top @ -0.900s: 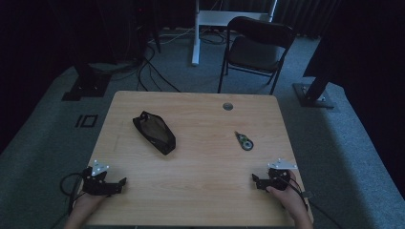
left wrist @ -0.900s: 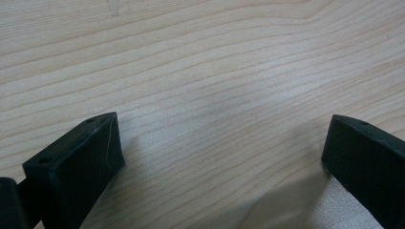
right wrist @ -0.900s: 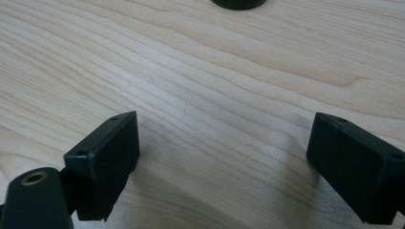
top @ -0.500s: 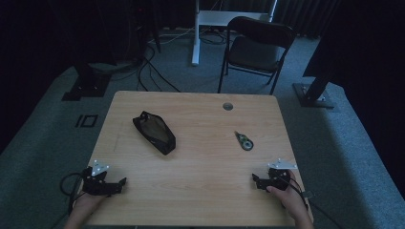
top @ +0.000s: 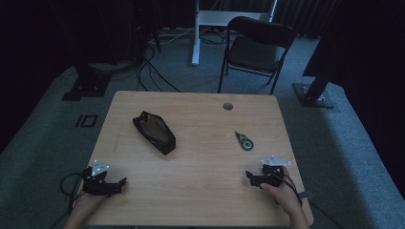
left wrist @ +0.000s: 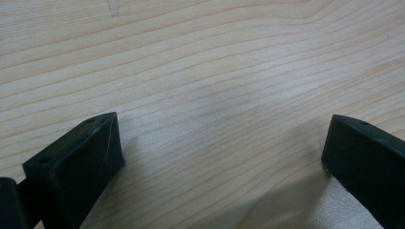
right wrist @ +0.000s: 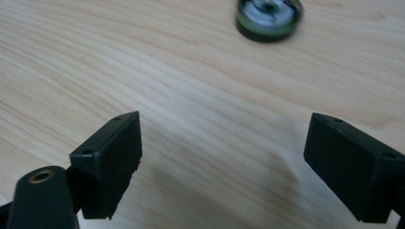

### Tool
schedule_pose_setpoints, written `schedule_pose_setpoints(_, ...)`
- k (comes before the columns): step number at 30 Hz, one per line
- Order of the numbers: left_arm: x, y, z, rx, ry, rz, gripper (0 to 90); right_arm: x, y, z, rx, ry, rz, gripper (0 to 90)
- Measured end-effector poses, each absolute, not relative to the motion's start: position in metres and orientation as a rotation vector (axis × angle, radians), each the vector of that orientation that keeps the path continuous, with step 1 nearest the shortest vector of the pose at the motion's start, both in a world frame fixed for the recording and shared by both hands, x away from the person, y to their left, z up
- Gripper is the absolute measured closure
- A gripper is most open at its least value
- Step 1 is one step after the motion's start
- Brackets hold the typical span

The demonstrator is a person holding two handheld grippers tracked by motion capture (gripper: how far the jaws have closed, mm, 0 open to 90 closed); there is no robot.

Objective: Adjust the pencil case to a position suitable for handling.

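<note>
At the near left corner of the wooden worktop (top: 200, 191), the left claw (top: 120, 183) is held low by the person's left hand (top: 88, 202), its cable looped off the near left edge. In the left gripper view its jaws are seen spread wide over bare wood grain, with nothing between them. Farther in, left of centre, a black pouch (top: 154, 132) is laid diagonally on the worktop, well apart from both claws. A small round grommet (top: 228, 106) is set near the far edge. Right of centre, a small tape dispenser (top: 244, 141) is lying flat. At the near right, the right claw (top: 251, 177) is held by the right hand (top: 282, 191); in the right gripper view its jaws are likewise spread wide and empty, with the tape dispenser (right wrist: 269, 18) seen blurred beyond them
</note>
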State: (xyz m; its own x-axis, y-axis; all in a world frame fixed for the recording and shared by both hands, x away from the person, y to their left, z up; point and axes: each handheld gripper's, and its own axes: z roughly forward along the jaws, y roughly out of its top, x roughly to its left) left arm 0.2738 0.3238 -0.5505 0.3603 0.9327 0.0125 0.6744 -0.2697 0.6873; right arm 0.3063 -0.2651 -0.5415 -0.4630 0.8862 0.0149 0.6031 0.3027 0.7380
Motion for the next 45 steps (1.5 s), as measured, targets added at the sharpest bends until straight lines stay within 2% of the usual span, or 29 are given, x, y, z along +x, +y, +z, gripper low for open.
schedule_pose_setpoints(45, 0.274, 0.324, -0.551, 2.032, 1.389, 0.568, 0.1, 0.347, -0.158, -0.525, 1.145, 2.26, 1.106, 13.3)
